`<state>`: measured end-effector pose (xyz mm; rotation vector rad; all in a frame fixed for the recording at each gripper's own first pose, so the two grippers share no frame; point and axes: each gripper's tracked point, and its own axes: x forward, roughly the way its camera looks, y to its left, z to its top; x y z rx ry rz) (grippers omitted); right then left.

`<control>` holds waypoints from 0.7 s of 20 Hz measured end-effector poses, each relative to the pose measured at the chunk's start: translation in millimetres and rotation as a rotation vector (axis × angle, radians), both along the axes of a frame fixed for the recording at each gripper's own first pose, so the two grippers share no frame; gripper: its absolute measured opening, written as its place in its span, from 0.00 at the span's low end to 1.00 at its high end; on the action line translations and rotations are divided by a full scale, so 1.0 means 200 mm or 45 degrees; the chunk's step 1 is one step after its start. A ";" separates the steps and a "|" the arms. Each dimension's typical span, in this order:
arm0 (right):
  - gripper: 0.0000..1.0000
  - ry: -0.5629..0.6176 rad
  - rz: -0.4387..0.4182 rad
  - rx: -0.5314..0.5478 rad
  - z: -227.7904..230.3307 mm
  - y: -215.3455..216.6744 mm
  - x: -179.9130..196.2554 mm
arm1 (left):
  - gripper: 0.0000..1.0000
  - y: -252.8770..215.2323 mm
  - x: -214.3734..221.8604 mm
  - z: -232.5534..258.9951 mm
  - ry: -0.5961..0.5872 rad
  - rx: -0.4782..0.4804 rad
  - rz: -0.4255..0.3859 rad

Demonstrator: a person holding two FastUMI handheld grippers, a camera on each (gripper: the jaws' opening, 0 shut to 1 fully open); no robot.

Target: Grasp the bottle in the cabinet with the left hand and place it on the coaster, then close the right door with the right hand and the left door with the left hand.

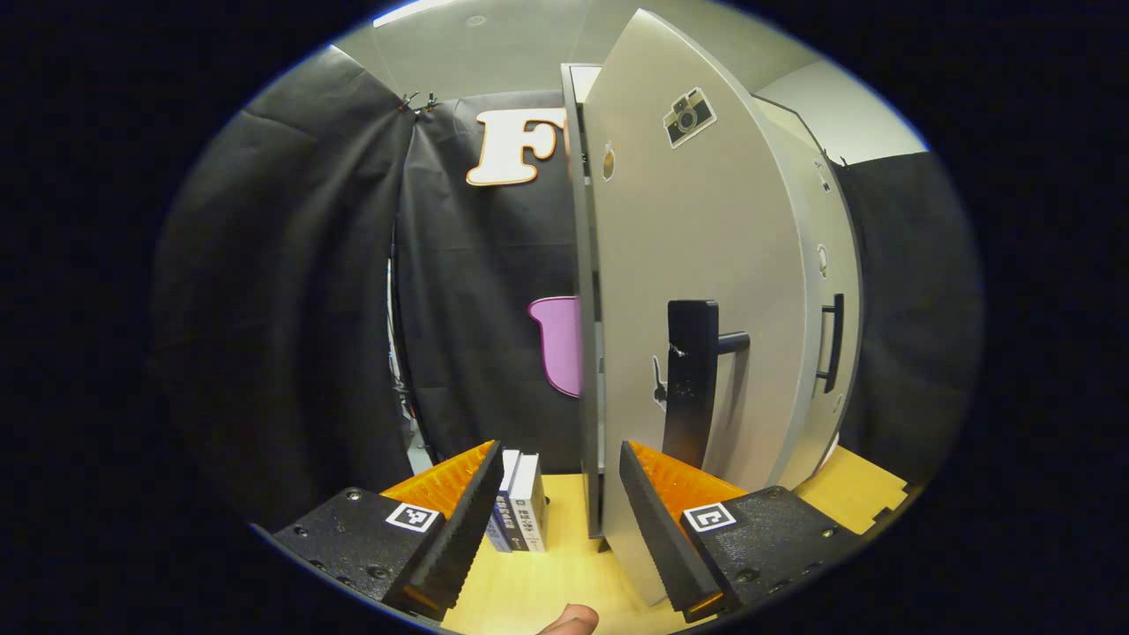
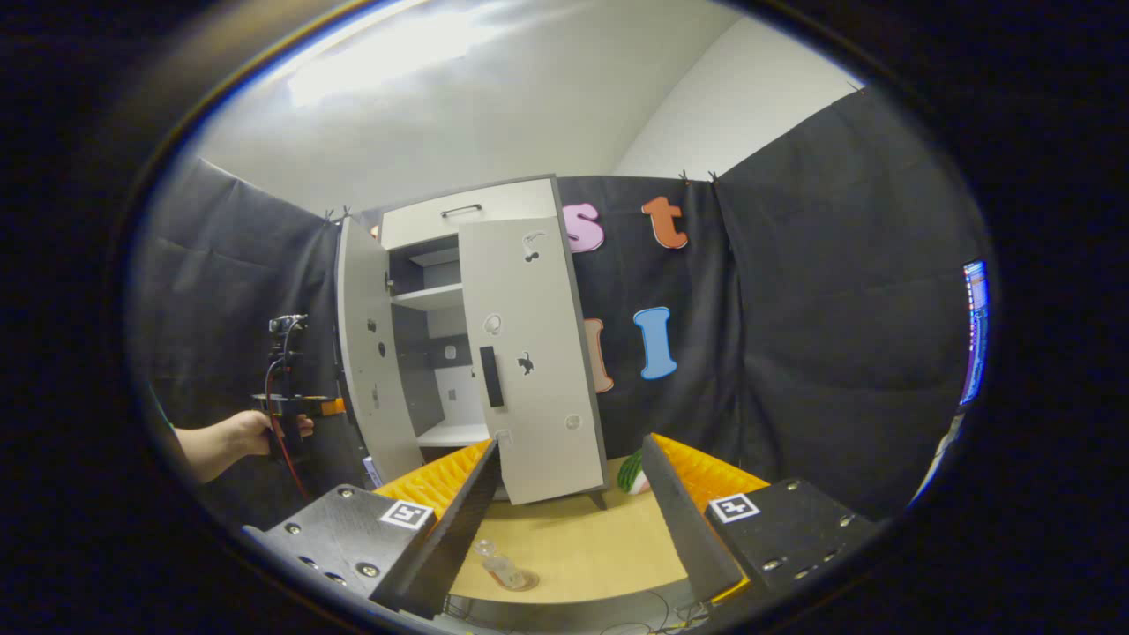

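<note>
doors were the remaining work: bottle stood on the coaster. left door hung ajar just ahead of the left gripper, fingers spread and empty; a light, stiff panel, best pushed near its handle. right gripper was likewise released.

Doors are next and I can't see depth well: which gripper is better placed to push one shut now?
Left, probably. The left gripper sits open right at the left door, its handle just ahead. The right gripper hangs well back from the cabinet, with the bottle already on the table.
</note>
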<state>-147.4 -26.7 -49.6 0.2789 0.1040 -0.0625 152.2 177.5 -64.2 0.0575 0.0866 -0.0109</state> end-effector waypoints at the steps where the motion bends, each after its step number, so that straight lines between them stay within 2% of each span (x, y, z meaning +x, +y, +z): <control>1: 0.98 0.000 -0.003 -0.006 0.00 0.00 0.00 | 0.86 -0.05 0.01 0.01 -0.004 -0.005 -0.023; 3: 0.98 0.011 -0.006 -0.029 -0.01 -0.02 0.02 | 0.82 -0.13 0.03 0.01 -0.013 -0.005 -0.057; 4: 0.98 0.021 -0.005 -0.039 -0.01 -0.02 0.03 | 0.86 -0.16 0.04 0.00 -0.011 -0.001 -0.061; 8: 0.98 0.035 -0.020 -0.075 -0.01 -0.05 0.04 | 0.84 -0.19 0.08 -0.01 -0.025 -0.007 -0.038; 9: 0.93 0.037 -0.026 -0.077 -0.02 -0.06 0.05 | 0.84 -0.20 0.09 -0.01 -0.021 -0.014 -0.045; 10: 0.98 0.042 -0.028 -0.076 -0.03 -0.06 0.06 | 0.84 -0.21 0.10 -0.02 -0.013 -0.021 -0.051; 11: 0.98 0.048 -0.032 -0.079 -0.04 -0.06 0.06 | 0.84 -0.22 0.11 -0.03 -0.011 -0.026 -0.058; 12: 0.93 0.052 -0.035 -0.084 -0.04 -0.07 0.07 | 0.84 -0.24 0.11 -0.03 -0.013 -0.027 -0.066; 14: 0.93 0.053 -0.038 -0.094 -0.03 -0.07 0.11 | 0.83 -0.27 0.13 -0.02 -0.022 -0.019 -0.096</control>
